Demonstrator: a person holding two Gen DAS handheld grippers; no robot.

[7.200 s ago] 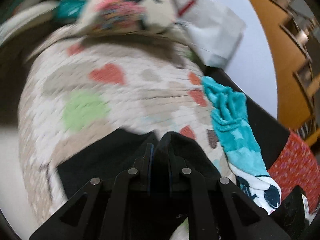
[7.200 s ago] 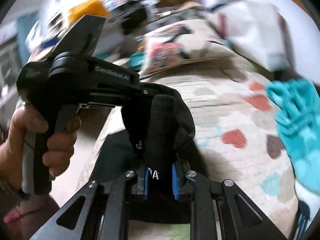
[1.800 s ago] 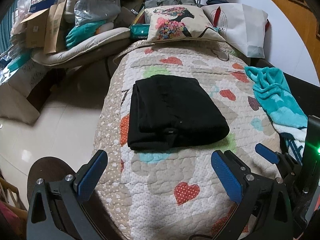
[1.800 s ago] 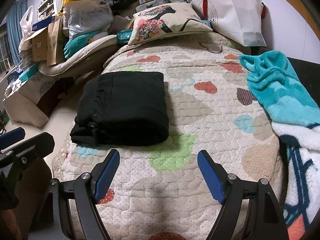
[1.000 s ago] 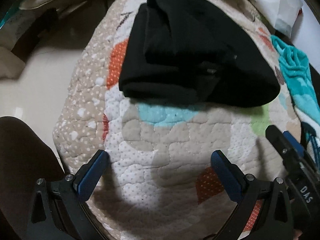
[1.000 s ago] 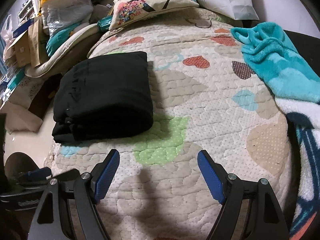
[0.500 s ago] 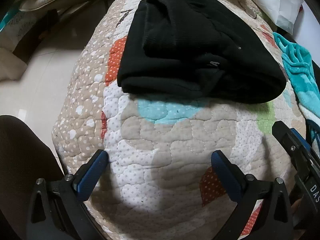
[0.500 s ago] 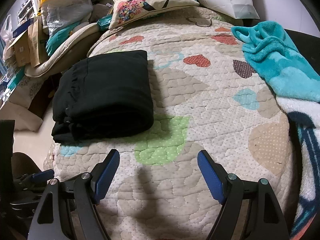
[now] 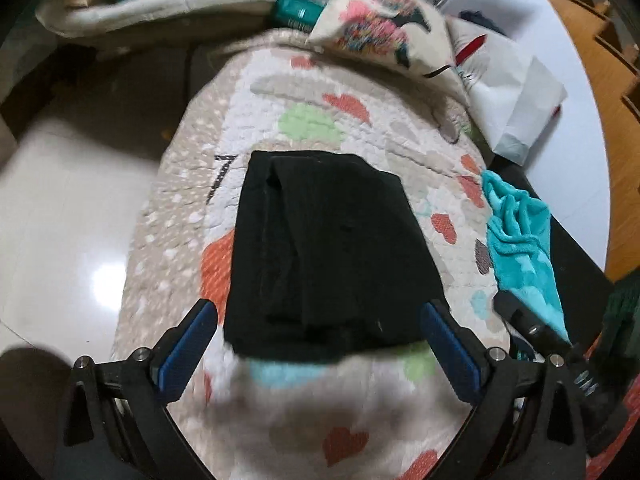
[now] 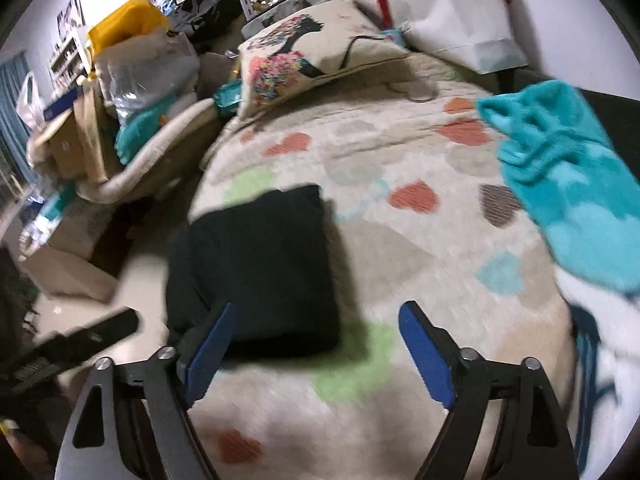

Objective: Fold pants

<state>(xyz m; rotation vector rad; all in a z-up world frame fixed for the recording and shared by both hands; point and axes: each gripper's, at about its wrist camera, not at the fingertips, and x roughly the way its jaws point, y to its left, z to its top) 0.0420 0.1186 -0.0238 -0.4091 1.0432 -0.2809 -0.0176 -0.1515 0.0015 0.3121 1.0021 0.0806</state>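
On the heart-print quilt [image 9: 360, 420] the folded pants [image 9: 324, 256] lie mid-frame, both empty claws, left [image 9: 320, 344] and right [image 10: 316, 354], tilted downward, the right's jaws just widened, teal blanket [image 10: 568, 184] at right, pillow [image 10: 304, 56] above.

This was a lived-in home bedroom. A quilt [image 10: 420, 240] printed with hearts covered the bed, with a decorative pillow [image 10: 304, 56] at the far end and a teal blanket [image 10: 568, 188] on the right. Cardboard boxes [image 10: 72, 148] and stuffed bags [image 10: 140, 68] crowded the far left over a glossy tiled floor [image 9: 60, 240].
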